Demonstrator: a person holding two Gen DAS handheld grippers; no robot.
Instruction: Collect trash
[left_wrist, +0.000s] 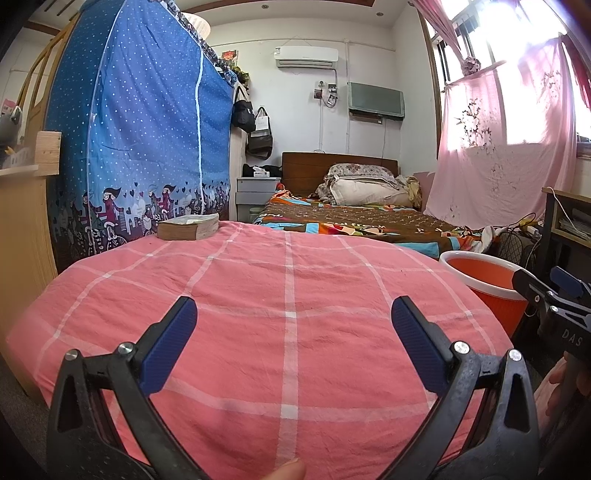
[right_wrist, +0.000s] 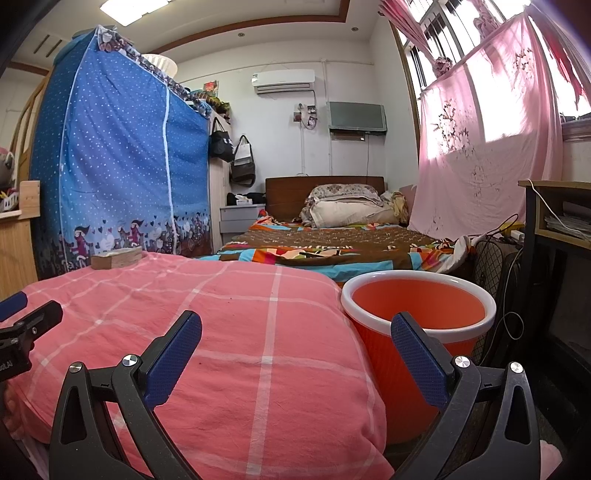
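Home bedroom, lived-in. Bed with wooden headboard and piled pillows seen at far wall; colourful patterned blanket spread on it. Pink checked quilt laid in foreground. Fabric wardrobe with blue dotted cover placed at left, bags hung beside it. Air conditioner mounted high on wall. Pink curtain hung over window. Grey nightstand set beside bed.
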